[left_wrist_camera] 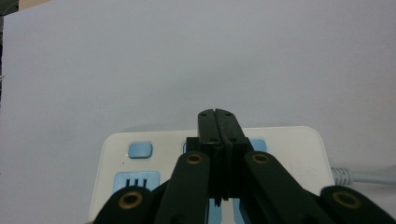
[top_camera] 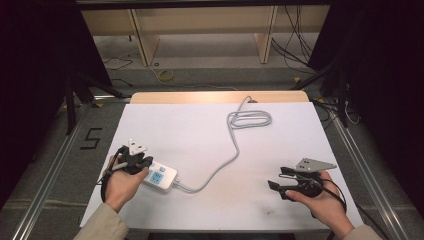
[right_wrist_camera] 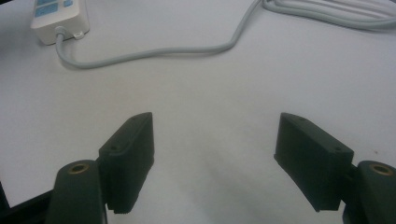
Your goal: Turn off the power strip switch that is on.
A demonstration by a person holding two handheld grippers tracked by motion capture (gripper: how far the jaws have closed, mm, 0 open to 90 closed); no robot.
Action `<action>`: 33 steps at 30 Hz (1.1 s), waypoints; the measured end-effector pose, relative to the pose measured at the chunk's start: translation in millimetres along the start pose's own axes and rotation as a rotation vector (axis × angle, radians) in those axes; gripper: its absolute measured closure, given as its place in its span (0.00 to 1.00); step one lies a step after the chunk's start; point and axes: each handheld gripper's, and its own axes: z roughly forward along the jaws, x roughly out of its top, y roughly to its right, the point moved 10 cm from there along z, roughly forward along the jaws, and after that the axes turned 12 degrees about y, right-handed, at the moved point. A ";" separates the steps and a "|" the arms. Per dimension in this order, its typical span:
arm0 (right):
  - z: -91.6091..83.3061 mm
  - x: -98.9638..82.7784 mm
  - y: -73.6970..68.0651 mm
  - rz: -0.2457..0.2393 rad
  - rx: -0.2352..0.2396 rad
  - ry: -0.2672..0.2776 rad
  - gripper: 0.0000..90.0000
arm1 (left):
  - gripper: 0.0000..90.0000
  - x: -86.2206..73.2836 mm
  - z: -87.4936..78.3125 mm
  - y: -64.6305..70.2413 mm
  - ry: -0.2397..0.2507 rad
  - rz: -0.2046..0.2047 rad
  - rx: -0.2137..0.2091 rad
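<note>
We have the left claw (left_wrist_camera: 218,122) over the white power strip (top_camera: 161,176), which lies near the left front of the counter (top_camera: 210,135). Its jaws are pressed together with nothing between them, their tips above the strip's top face among the blue buttons. We judge that we are pressing a switch, or about to; whether the tips touch the strip is hard to tell from this angle. Nothing is plugged in as far as we can see, so most of the work looks ahead of us.

The right claw (right_wrist_camera: 215,158) rests near the counter's right front, jaws wide apart and empty.

The high view gives us the grey cable (top_camera: 227,157) running from the strip to a coil at the back. The left gripper view shows the blue switch (left_wrist_camera: 140,150) up close.
</note>
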 end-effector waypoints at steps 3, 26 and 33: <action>0.0 -0.1 0.0 -0.001 0.001 0.000 0.32 | 1.00 0.1 1.6 -0.8 -0.005 -0.003 0.002; 0.3 -0.6 0.4 0.000 -0.002 -0.003 0.32 | 1.00 -5.5 17.9 -6.6 -0.075 -0.011 0.000; 0.2 -1.2 0.4 0.001 -0.002 -0.008 0.32 | 1.00 -7.4 21.9 -9.3 -0.092 -0.014 0.005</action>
